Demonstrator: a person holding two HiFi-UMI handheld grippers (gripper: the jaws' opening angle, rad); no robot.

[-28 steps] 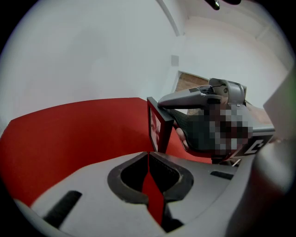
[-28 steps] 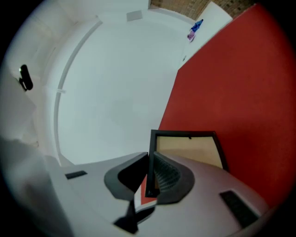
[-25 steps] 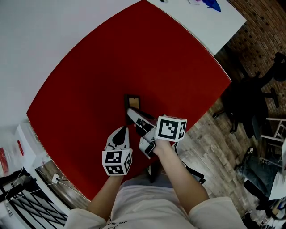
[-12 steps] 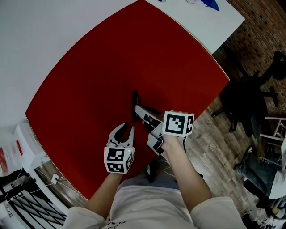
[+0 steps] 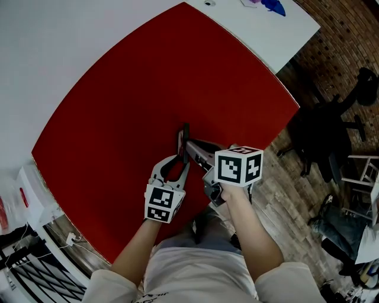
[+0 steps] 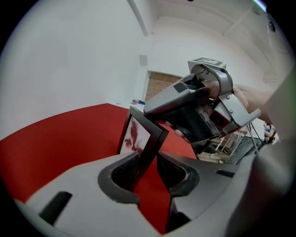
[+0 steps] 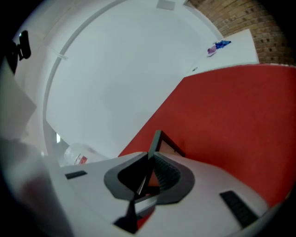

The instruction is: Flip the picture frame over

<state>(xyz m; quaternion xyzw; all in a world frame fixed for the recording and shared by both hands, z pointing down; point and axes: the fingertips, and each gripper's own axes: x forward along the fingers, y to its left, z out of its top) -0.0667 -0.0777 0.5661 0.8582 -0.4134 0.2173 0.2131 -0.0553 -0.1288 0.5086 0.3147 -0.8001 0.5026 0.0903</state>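
Note:
The small black picture frame (image 5: 185, 134) stands up on edge on the red table cover (image 5: 136, 83), near the front. My right gripper (image 5: 191, 144) is shut on its near edge, and the pads (image 7: 163, 172) clamp the thin frame (image 7: 159, 141). My left gripper (image 5: 173, 163) comes in from the left with its jaws opening. The frame (image 6: 142, 138), its picture side with a red print towards the left, runs between those jaws (image 6: 148, 169) with a gap on the right side. The right gripper (image 6: 150, 110) grips the frame's top corner there.
The red cover lies over a white table (image 5: 266, 29), with a blue object (image 5: 276, 6) at the far corner. A black office chair (image 5: 331, 133) stands on the wooden floor to the right. A plastic bottle (image 7: 76, 155) lies at the left, off the cover.
The frame has risen from tilted to standing on edge, and the right gripper has rolled and shifted right with it. The left gripper moved up to the frame and went from shut to open.

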